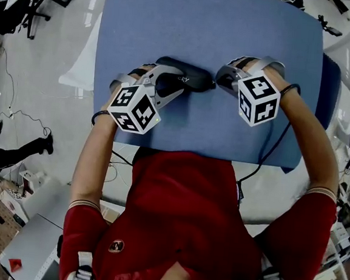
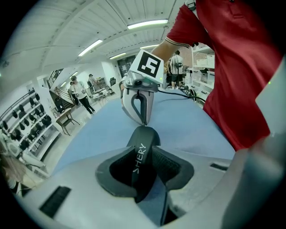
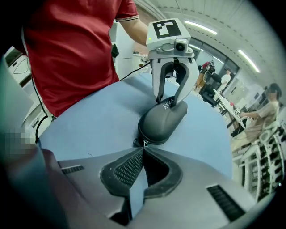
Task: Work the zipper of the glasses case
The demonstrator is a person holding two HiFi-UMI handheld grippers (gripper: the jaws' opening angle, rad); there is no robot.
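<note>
**A:** Where do we have the glasses case (image 1: 190,75)?

**B:** It lies flat on the blue bench (image 1: 263,34), straight in front of us, stretched between our two hands.

**A:** And our left tool (image 1: 179,82)?

**B:** We have it clamped on one end of the case. Both dark pads (image 2: 172,167) press against its sides, and the white lettering on the case shows between them.

**A:** What about our right tool (image 3: 143,150)?

**B:** Its jaws are together. Their tips meet on the small metal zipper pull (image 3: 144,143) at the opposite end of the case, and we seem to be pinching it.

**A:** How do the two tools sit?

**B:** They face each other along the case, both tilted down toward the bench.
</note>
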